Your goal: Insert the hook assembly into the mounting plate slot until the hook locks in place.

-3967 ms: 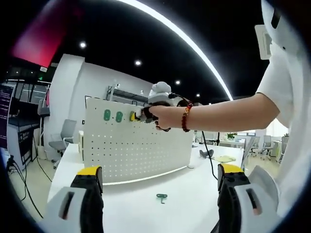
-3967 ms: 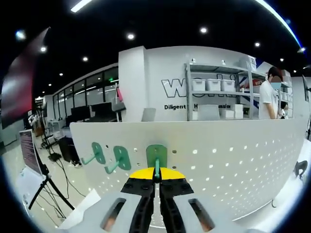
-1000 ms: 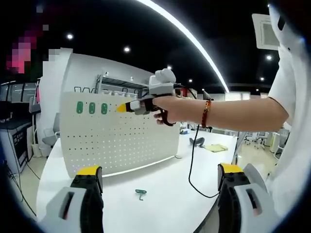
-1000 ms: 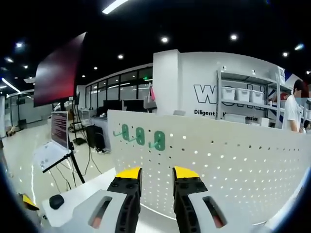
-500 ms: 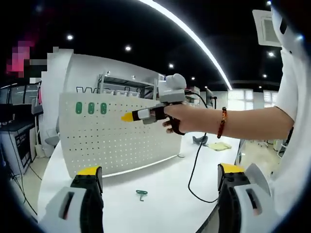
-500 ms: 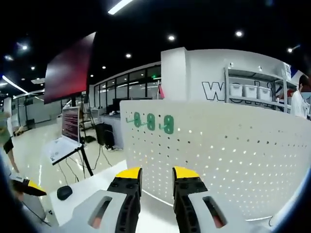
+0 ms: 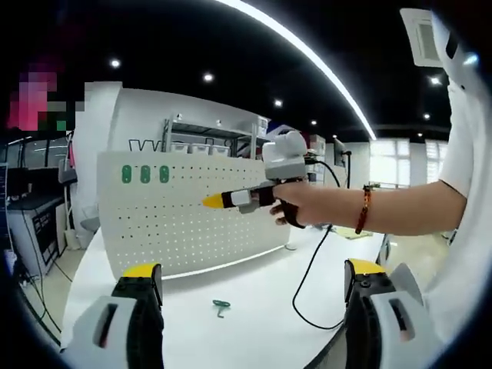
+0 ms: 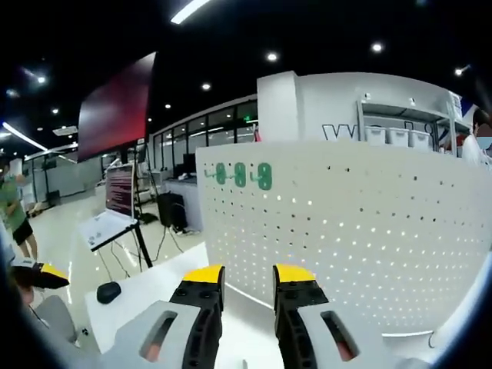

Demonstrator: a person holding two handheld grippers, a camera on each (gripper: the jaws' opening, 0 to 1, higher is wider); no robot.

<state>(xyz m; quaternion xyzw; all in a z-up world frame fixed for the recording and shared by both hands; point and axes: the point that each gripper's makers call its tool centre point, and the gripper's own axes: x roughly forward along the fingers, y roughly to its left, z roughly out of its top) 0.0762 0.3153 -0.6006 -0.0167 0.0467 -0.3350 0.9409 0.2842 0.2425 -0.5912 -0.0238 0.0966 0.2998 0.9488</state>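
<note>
On white perforated pegboard (image 7: 192, 223): three green plastic hooks (image 7: 144, 174); one green hook (image 7: 221, 308) on white table (image 7: 254, 323). Both grippers, left gripper (image 7: 250, 280) and right gripper (image 8: 247, 278), released, empty.

Our left gripper (image 7: 244, 286) sits low in the left gripper view, its yellow-tipped jaws spread wide and holding nothing. Our right hand (image 7: 304, 206) reaches in from the right, arm level with a beaded bracelet on the wrist, holding out the right gripper (image 8: 247, 274). In the right gripper view its jaws stand slightly apart, nothing between them.
</note>
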